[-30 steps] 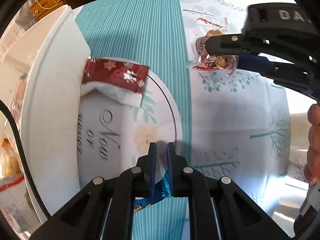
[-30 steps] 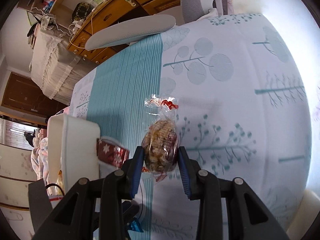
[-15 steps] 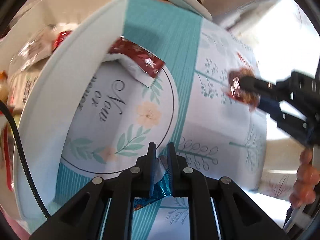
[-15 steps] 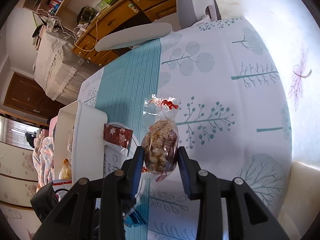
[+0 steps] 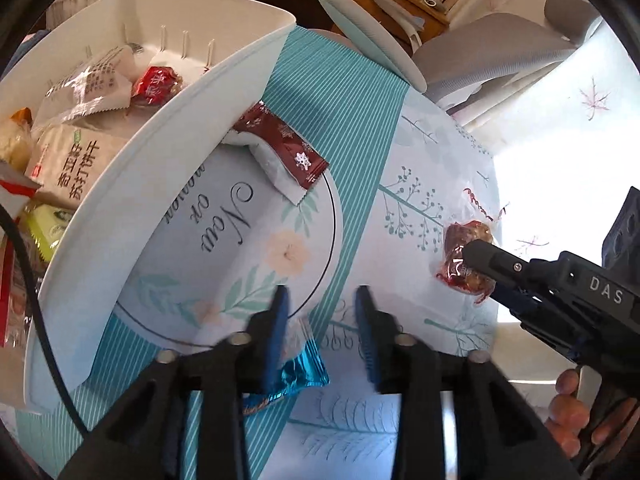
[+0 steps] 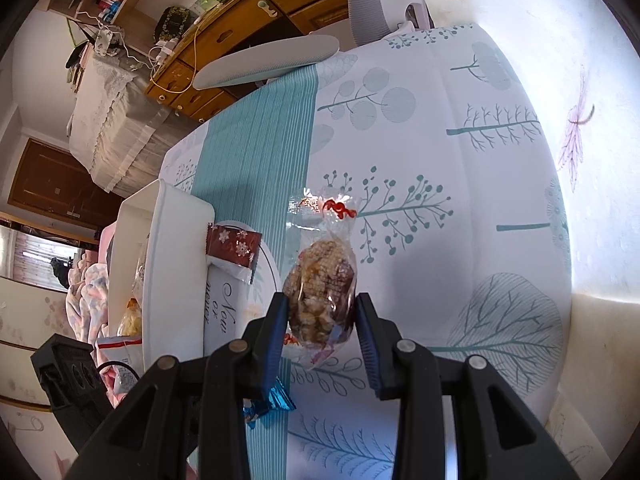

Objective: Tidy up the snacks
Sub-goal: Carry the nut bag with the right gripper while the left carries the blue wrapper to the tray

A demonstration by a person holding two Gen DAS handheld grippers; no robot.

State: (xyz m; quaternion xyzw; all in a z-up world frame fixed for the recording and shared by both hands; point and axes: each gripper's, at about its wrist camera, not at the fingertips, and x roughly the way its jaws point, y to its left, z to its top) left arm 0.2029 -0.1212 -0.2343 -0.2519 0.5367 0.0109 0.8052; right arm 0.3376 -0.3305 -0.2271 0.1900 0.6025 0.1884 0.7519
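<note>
Pinching a crinkly clear-wrapped snack [image 6: 322, 298], the right tongs [image 6: 322, 316] hold it above the worktop [image 6: 460, 152]. Only the left view shows bin [image 5: 120, 184] contents; left tongs [image 5: 320, 312] spread, blue foil packet [image 5: 298, 372] beneath

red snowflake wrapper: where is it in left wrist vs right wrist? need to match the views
Left wrist: the red snowflake wrapper lies upper centre, its end against the white bin wall, on the tablecloth.
Right wrist: the same wrapper sits left of centre, beside the bin, left of the clear-wrapped snack that the right gripper holds.
Shared landmark: the cursive-lettered circle printed just below it.
</note>
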